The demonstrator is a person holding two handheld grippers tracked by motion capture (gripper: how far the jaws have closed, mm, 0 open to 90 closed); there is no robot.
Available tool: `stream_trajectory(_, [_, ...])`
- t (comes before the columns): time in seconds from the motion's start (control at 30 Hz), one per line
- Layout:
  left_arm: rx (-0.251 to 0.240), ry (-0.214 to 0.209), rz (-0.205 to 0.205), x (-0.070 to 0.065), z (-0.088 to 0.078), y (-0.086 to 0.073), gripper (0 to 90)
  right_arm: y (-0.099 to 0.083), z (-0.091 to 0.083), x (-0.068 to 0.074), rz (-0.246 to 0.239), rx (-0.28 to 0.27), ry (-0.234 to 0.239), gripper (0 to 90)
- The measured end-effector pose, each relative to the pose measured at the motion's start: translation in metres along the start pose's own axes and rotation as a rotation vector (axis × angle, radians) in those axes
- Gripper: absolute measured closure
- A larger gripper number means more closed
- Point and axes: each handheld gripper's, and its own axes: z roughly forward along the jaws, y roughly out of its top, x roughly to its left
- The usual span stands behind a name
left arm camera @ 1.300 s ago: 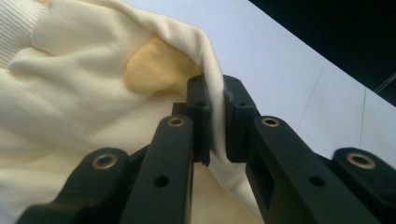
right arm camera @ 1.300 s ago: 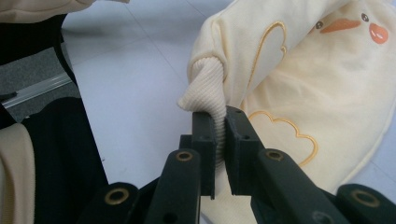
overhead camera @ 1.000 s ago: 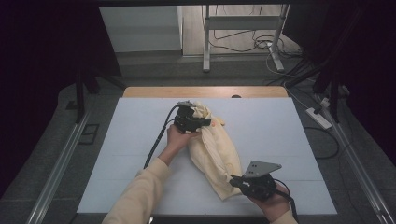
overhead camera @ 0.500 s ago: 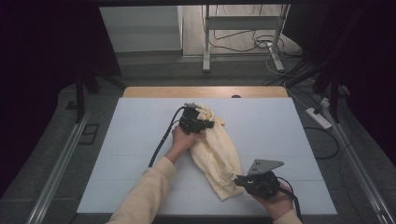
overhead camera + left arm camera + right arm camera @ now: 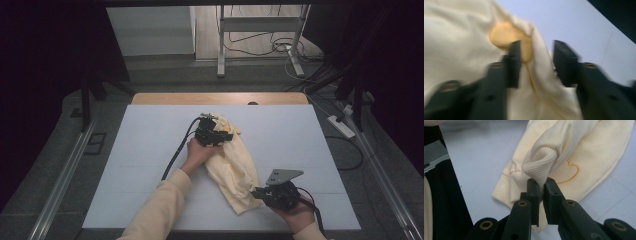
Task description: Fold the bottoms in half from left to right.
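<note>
A cream sweatshirt (image 5: 232, 167) is being handled on the white table (image 5: 150, 150), where it is lying crumpled in a long strip that is running from near the middle of the table toward the near right corner.

The far end of the garment is being reached by the left gripper (image 5: 220, 134), which is being held in the person's left hand (image 5: 196, 152), a cream sleeve (image 5: 160, 207) coming in from the near edge. In the left gripper view the picture is blurred, and the left gripper (image 5: 535, 63) is being shown with its jaws standing apart; they have just been opening. Cream fabric and a round orange patch (image 5: 506, 37) are lying between and behind the jaws, but nothing is being pressed by the pads.

The near end of the sweatshirt is being held by the right gripper (image 5: 257, 192), close to the near right corner, with the right hand (image 5: 295, 212) under it and the grey three-cornered plate (image 5: 282, 176) on top. In the right gripper view the right gripper (image 5: 541, 191) is being pressed together on a ribbed cuff (image 5: 541, 167), which is being pinched and bunched between the pads. Behind the cuff, an orange heart outline (image 5: 570, 173) is being shown on the flat body of the garment, which is resting on the table.
</note>
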Motion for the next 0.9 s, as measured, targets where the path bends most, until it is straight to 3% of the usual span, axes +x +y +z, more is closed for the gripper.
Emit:
stream_trajectory(0.07, [-0.017,0.001,0.016,-0.004,-0.008,0.001,48.6,0.0,-0.002,-0.001,-0.005,-0.007,-0.001,78.1])
stream_trajectory(0.13, [-0.029,0.012,0.025,-0.007,-0.016,0.001,43.5,0.0,-0.003,-0.002,-0.004,-0.02,0.0,66.5])
stream_trajectory(0.27, [-0.055,0.028,0.044,-0.012,-0.03,-0.002,38.4,0.003,-0.006,-0.002,0.003,-0.056,-0.015,47.2])
stream_trajectory(0.37, [-0.056,0.037,0.082,-0.015,-0.041,-0.007,37.8,0.006,-0.009,-0.004,0.02,-0.081,-0.031,41.1])
stream_trajectory(0.53, [-0.054,0.062,0.127,-0.021,-0.06,-0.016,36.4,0.009,-0.011,-0.01,0.048,-0.104,-0.055,39.5])
stream_trajectory(0.7, [-0.054,0.092,0.146,-0.024,-0.081,-0.027,35.9,0.01,-0.011,-0.015,0.055,-0.103,-0.063,39.9])
stream_trajectory(0.9, [-0.03,0.088,0.128,-0.025,-0.099,-0.046,35.6,0.011,-0.007,-0.026,0.078,-0.098,-0.049,40.3])
